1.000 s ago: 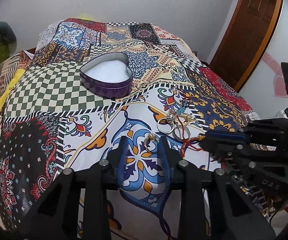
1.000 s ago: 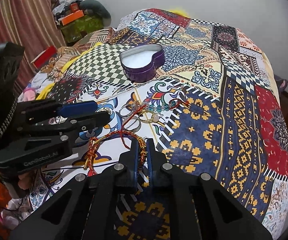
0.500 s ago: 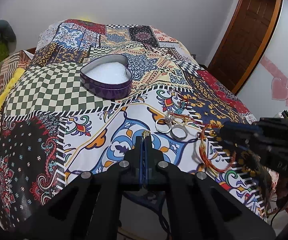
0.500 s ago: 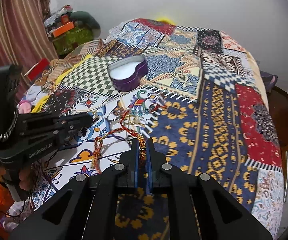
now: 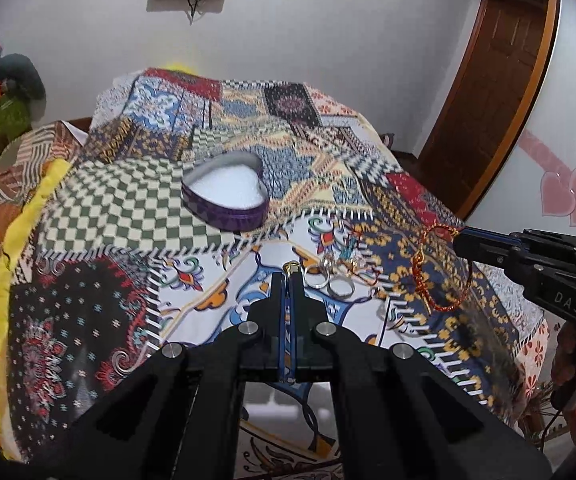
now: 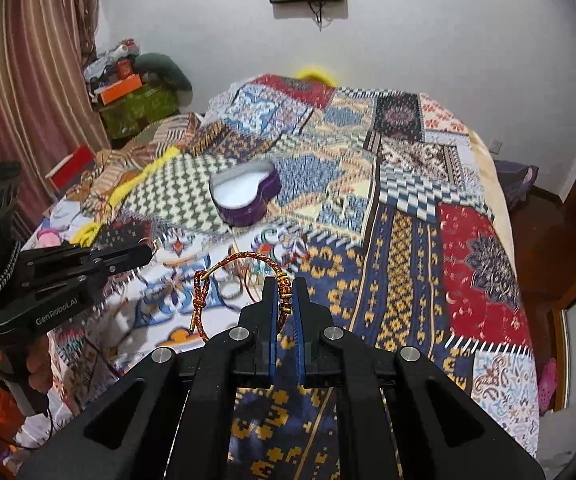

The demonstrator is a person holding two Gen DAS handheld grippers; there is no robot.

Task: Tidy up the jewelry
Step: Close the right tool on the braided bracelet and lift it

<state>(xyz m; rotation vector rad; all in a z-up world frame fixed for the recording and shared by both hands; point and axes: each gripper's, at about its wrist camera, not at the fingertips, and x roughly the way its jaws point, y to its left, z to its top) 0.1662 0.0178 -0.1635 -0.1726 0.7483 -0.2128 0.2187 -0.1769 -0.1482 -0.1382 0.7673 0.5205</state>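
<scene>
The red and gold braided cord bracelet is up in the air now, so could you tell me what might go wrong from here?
The red and gold braided cord bracelet hangs from one pinched spot in the right tool, so it could swing and slip free. The small gold ring barely shows at the left tool's tips and might drop before reaching the purple heart-shaped tin.

Matte black plastic on both tools. Left gripper (image 5: 287,276) built from two angular black arms, each with triangular cut-outs and two round silver screws, and ended in narrow fingers (image 5: 276,292) lined with blue pads. Right gripper (image 6: 286,292) made in the same way: black arms, four silver screws, blue inner pads. Seen from the side, marked "GenRobot.AI" in white letters on the left one and "DAS" on the right one. Hung with a black-and-white braided cord behind the left tool's fingers. Gripped below by a bare-skinned hand (image 6: 34,364), with an orange sleeve beside.
</scene>
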